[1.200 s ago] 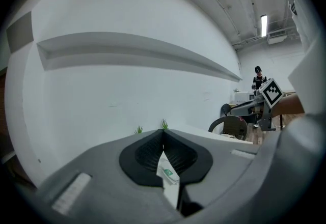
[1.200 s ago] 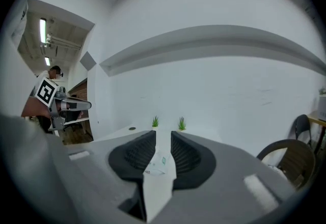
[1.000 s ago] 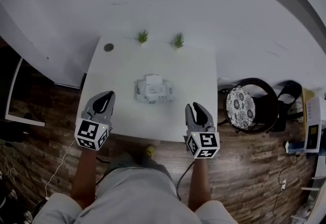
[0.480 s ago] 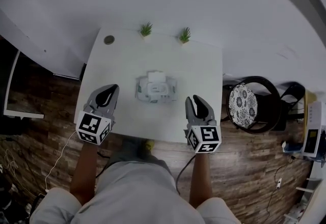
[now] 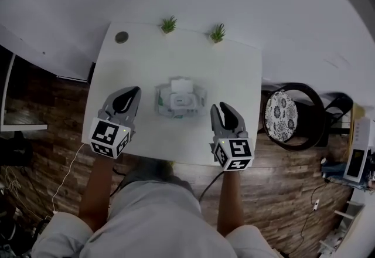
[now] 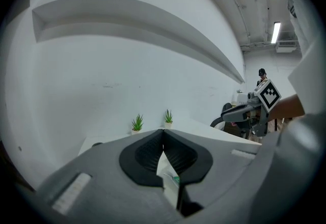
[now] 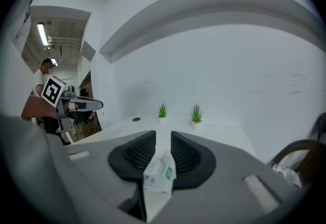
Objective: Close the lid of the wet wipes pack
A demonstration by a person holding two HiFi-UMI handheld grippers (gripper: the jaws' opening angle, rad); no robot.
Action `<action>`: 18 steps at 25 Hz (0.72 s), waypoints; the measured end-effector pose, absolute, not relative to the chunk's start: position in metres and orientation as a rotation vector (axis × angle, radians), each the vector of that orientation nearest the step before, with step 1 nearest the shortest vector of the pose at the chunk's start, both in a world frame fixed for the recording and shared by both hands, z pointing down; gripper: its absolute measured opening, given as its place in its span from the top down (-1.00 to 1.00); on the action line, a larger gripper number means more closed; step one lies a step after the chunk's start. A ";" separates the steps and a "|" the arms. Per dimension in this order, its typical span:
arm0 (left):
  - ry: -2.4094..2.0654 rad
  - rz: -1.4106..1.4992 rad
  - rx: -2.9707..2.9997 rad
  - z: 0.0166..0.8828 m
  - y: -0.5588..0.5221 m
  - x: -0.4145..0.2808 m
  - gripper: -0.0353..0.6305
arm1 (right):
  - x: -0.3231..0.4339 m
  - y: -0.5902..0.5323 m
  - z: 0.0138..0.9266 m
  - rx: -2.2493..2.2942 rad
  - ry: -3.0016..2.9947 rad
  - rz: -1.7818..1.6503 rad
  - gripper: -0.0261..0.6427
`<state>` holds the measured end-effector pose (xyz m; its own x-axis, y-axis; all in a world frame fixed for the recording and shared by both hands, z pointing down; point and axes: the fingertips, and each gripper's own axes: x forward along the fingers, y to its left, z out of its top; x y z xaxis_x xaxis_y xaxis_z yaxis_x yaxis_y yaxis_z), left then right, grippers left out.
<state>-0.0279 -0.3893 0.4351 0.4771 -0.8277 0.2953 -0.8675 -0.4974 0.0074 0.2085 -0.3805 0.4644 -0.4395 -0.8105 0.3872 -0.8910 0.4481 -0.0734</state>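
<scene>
On the white table [image 5: 146, 51], the wet wipes pack [image 5: 180, 101] lies between our claws, long side going left to right, lid [image 5: 181, 85] flipped open on its far side. Our left claw [image 5: 133, 94] is closed and empty; our right claw [image 5: 224, 109] is open, just as near.

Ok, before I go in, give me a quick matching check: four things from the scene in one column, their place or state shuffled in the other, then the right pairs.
Things:
1. wet wipes pack
2. left gripper
3. right gripper
4. dark round disc

Place or state:
A. jaws apart, nothing gripped
B. far left corner of the table
C. jaws together at the tips
D. middle of the table, lid flipped open

Pairs: 1-D, 2-C, 3-A, 4-B
</scene>
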 end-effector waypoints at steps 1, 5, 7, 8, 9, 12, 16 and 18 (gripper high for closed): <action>-1.479 0.388 2.559 0.438 -0.392 -0.028 0.88 | 0.206 -0.384 0.467 1.454 -2.407 0.393 0.64; -1.461 0.409 2.542 0.452 -0.402 -0.029 0.88 | 0.199 -0.395 0.479 1.416 -2.399 0.421 0.64; -1.452 0.420 2.531 0.459 -0.407 -0.030 0.88 | 0.195 -0.402 0.486 1.397 -2.398 0.429 0.64; -1.448 0.425 2.525 0.462 -0.410 -0.030 0.88 | 0.194 -0.405 0.489 1.391 -2.398 0.432 0.64; -1.443 0.430 2.521 0.465 -0.412 -0.029 0.87 | 0.193 -0.409 0.492 1.385 -2.397 0.435 0.64; -1.424 0.446 2.513 0.477 -0.421 -0.027 0.87 | 0.190 -0.419 0.502 1.360 -2.395 0.454 0.64; -1.400 0.465 2.492 0.494 -0.429 -0.025 0.87 | 0.184 -0.429 0.517 1.316 -2.389 0.483 0.64; -1.388 0.473 2.481 0.503 -0.433 -0.024 0.88 | 0.183 -0.434 0.524 1.301 -2.384 0.494 0.64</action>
<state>-0.0239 -0.4327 0.5027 0.4906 -0.7733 0.4017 -0.8576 -0.5101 0.0655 0.1830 -0.4337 0.5235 -0.5003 -0.7182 0.4837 -0.8513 0.5101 -0.1231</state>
